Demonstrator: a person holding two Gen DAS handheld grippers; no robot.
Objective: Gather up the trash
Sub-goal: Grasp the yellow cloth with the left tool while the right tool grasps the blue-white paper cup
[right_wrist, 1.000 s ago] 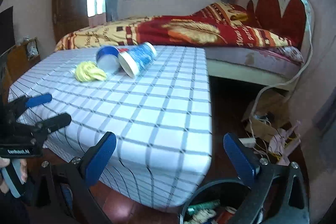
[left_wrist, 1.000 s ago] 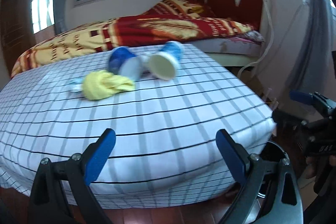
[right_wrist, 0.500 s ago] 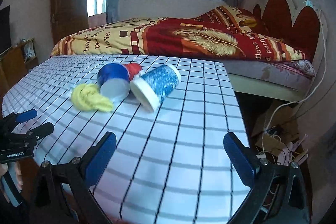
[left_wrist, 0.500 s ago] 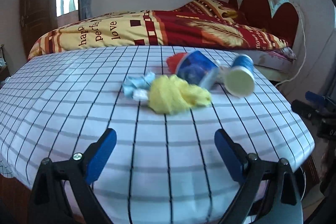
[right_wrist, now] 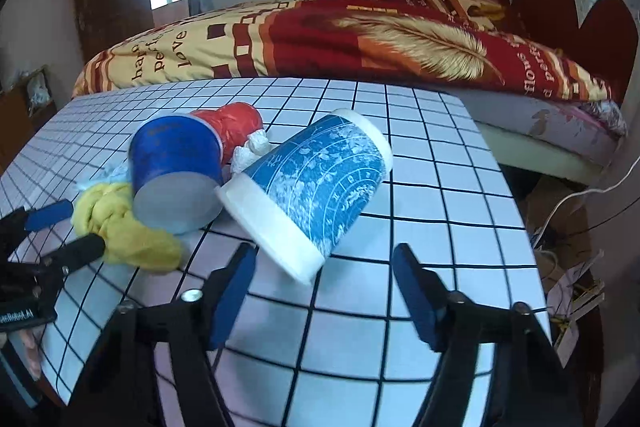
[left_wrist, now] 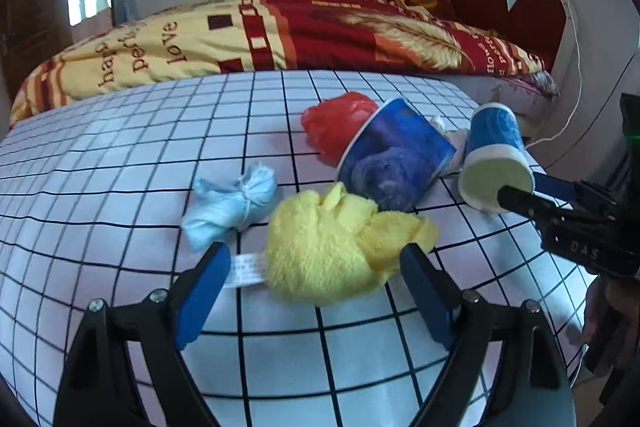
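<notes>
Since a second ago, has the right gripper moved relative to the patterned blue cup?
Yes. The right gripper has closed in on the patterned blue cup lying on the checked table; its jaws have been closing, not yet touching it.

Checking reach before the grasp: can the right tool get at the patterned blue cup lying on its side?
Probably yes. The right tool, jaws just closing but not yet on anything, faces the patterned blue cup base-on, with only bare checked tablecloth between. The dark blue cup lies off to one side.
</notes>
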